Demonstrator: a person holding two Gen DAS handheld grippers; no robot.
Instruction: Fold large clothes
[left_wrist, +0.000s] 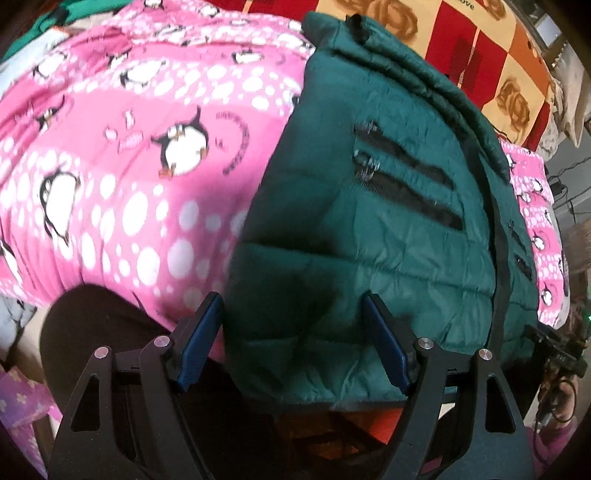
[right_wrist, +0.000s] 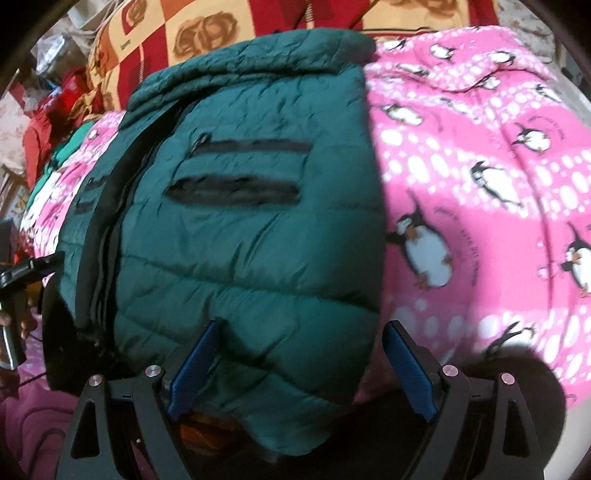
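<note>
**A:** Where is the garment, and what are the two tools doing?

**B:** A dark green quilted jacket (left_wrist: 369, 221) fills the middle and right of the left wrist view, lying on a bed under a pink penguin-print blanket (left_wrist: 110, 166). It looks already folded narrow, with no sleeves showing. Two black pocket zips (left_wrist: 406, 184) cross its centre. At the bottom of that frame the left gripper (left_wrist: 293, 332) has its blue fingers (left_wrist: 201, 332) spread wide, pinching nothing, with the jacket's near hem between and beyond them. In the right wrist view the right gripper (right_wrist: 301, 362) is likewise spread at the bottom centre, holding nothing, over the hem.

**A:** What could go wrong from here?

**B:** My judgement: the padding is thick and slippery, so a shallow pinch may catch only the top layer and the fold underneath could spring apart. The hem overhangs the bed's near edge, so a tug might drag the whole jacket off.

**A:** Any containers?

**B:** None visible. A red and yellow patterned cloth (right_wrist: 207, 33) lies along the top of the frame.
</note>
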